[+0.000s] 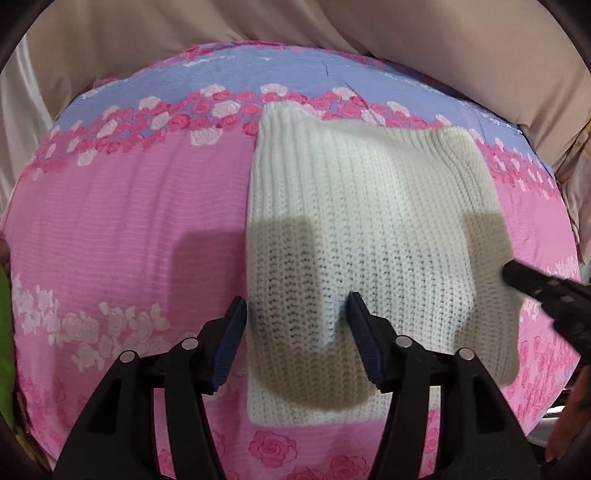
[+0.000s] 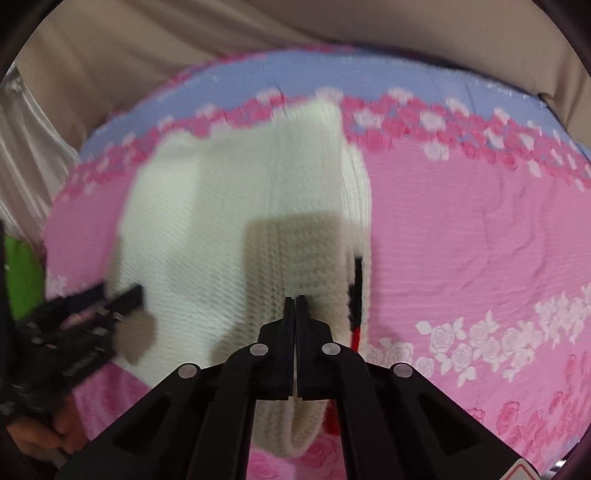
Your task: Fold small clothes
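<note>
Floral bedsheet [image 1: 129,229] bears white knit [image 1: 369,221]; left hand-held gripper [image 1: 297,314] spread, right hand-held gripper [image 2: 294,301] seemingly pinching it.

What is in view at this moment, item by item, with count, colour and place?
knit garment: one, cream-white with small black and red marks at its right edge, partly folded, lying on the bedsheet.
bedsheet: one, pink with rose bands and a lilac strip at the far side, covering the surface.
beige fabric: one expanse, behind the bed.
green item: one, bright green, at the left edge; cannot tell what it is.
left hand-held gripper: one, black, jaws open over the garment's near left part.
right hand-held gripper: one, black, jaws closed at the garment's near right edge; whether it pinches fabric is unclear.
</note>
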The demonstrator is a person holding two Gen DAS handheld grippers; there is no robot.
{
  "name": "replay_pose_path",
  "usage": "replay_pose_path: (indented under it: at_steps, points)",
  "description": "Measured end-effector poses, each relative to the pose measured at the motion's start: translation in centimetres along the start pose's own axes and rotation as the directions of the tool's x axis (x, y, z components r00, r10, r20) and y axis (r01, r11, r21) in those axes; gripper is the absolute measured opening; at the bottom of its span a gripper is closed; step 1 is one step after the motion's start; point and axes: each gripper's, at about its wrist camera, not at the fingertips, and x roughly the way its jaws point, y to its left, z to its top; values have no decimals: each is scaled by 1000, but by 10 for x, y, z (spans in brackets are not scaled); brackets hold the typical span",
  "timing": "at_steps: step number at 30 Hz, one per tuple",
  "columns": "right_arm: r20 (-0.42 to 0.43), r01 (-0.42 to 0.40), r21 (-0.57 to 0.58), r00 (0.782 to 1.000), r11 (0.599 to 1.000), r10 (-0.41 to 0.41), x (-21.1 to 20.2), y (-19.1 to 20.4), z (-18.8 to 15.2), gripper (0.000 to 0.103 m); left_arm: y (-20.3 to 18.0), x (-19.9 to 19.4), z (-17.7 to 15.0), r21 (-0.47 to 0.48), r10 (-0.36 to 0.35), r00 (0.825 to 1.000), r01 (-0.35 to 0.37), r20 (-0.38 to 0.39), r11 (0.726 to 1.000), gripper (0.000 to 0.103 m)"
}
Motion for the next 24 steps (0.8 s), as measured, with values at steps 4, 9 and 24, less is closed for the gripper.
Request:
replay_pose_path:
  at_steps: [4,9,24]
  points:
    - [-26,58,-25,998,998,-59,8,2,-6,0,-3,9,-4,18,21,1000,-21,-3,1000,60]
    - [-21,8,33,1000,999,-8,1,-4,-9,0,-9,-24,-8,41,49,998,-51,48,998,58]
    - [64,93,113,993,989,-100,-55,6,-76,24,-45,-57,-56,72,74,992,-81,100,994,87]
